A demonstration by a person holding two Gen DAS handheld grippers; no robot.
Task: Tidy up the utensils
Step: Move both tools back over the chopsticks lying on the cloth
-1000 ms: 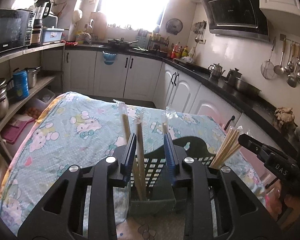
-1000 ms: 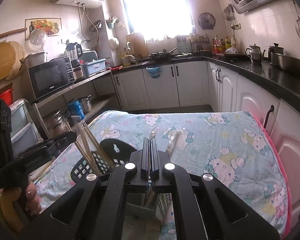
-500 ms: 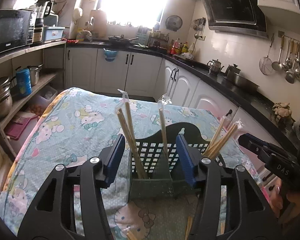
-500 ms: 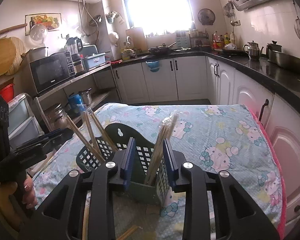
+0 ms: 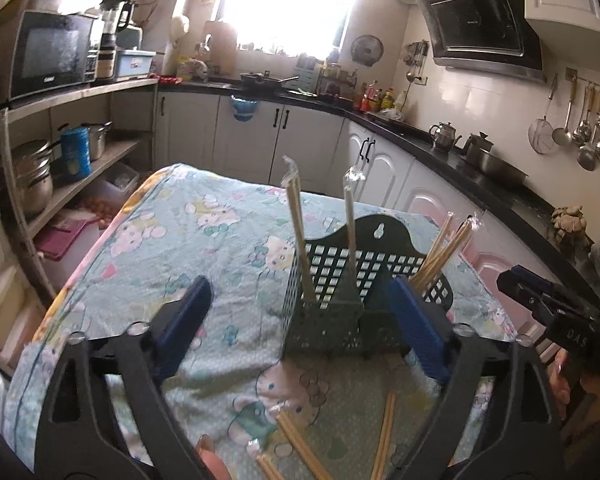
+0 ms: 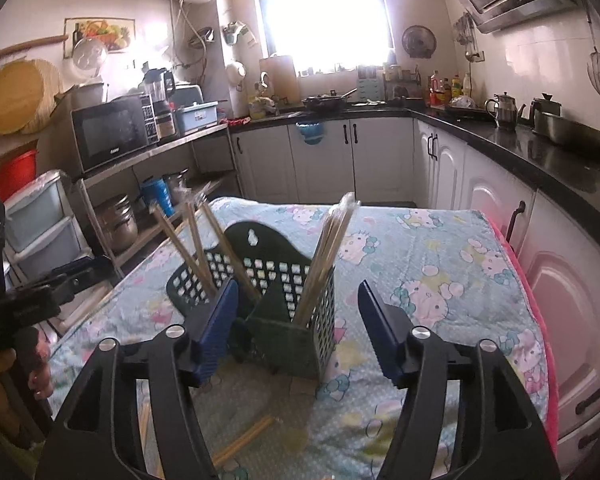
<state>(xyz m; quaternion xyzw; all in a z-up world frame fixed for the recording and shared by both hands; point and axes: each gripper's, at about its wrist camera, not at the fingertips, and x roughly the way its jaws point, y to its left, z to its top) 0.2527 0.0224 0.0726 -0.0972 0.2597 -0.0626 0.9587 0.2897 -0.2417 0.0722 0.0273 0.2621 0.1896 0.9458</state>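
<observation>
We see the dark green utensil basket (image 5: 332,320) standing upright on the cartoon-print tablecloth (image 5: 204,236), and we place everything else by it. In the basket's left compartment stand two wrapped chopstick pairs (image 5: 300,240), nearly upright; in its right compartment a bundle of chopsticks (image 5: 440,256) leans outward to the right. On the cloth just in front of the basket lie loose chopsticks (image 5: 384,436), untouched.

Our left gripper (image 5: 300,336) sits in front of the basket, its jaws opening wide; the blue pads flank the basket's front without pressing on it. Our right gripper (image 6: 296,328) also faces the basket from the front, its jaws opening, and we see the basket's right compartment and its chopsticks in the gap, with neither pad touching them.
</observation>
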